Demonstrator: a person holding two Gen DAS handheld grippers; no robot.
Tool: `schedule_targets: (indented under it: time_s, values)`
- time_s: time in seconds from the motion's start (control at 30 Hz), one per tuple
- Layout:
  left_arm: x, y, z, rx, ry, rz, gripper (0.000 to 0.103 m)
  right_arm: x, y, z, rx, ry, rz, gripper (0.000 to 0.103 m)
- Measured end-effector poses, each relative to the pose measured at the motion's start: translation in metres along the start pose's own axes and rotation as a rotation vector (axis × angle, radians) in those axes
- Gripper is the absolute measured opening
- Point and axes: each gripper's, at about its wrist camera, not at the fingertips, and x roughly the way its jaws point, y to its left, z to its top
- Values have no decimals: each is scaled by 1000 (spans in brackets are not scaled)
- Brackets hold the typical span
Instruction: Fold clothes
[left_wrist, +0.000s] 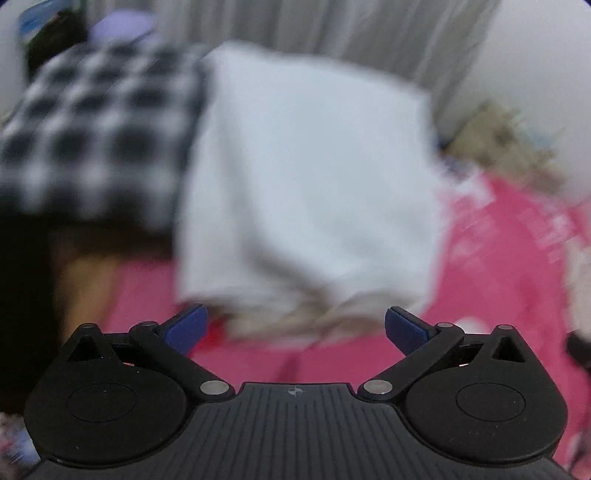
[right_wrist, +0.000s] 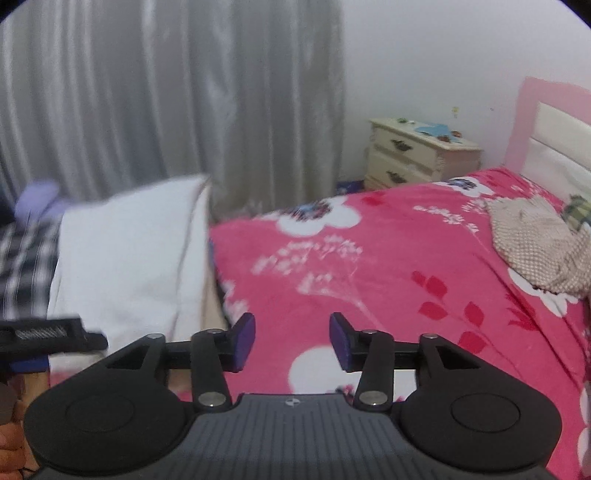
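Note:
A folded white garment (left_wrist: 306, 184) lies blurred ahead of my left gripper (left_wrist: 295, 328), beside a black-and-white checked garment (left_wrist: 96, 125). The left gripper is open and empty, its blue pads (left_wrist: 188, 326) just short of the white garment's near edge. In the right wrist view the white garment (right_wrist: 129, 254) is at the left, with the checked garment (right_wrist: 26, 266) beyond it. My right gripper (right_wrist: 291, 341) is open and empty above the pink floral bedspread (right_wrist: 369, 266). A beige dotted garment (right_wrist: 535, 240) lies crumpled at the bed's far right.
A purple cloth (right_wrist: 37, 201) lies behind the checked garment. Grey curtains (right_wrist: 177, 96) hang behind the bed. A cream nightstand (right_wrist: 417, 155) stands by the pink headboard (right_wrist: 546, 125). Part of the left gripper (right_wrist: 48, 338) shows at the lower left.

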Motion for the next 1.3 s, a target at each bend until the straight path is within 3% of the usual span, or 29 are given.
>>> schedule_targets:
  time_s: [0.13,0.23,0.3,0.4,0.77,0.93,1.3]
  values:
    - [-10,22,-15,88,-20,76,103,3,33,-18,-78,42,26,54]
    - [-17,26,-20,182,-96,120,103,4,49,-26,-46,72,37,56]
    - [-12,28,-14,184,-122,141,103,3,56,-29,0,82,46,65]
    - [-12,31,-8,182,-152,150,103,0,65,-31,17,84,51,70]
    - [-10,34,3,192,-164,133,103,-2,92,-33,-100,87,39,76]
    - [-8,29,11,192,-195,132,103,3,96,-34,-106,100,43,77]
    - [0,24,12,190,-146,96,103,7,94,-36,-84,126,50,79]
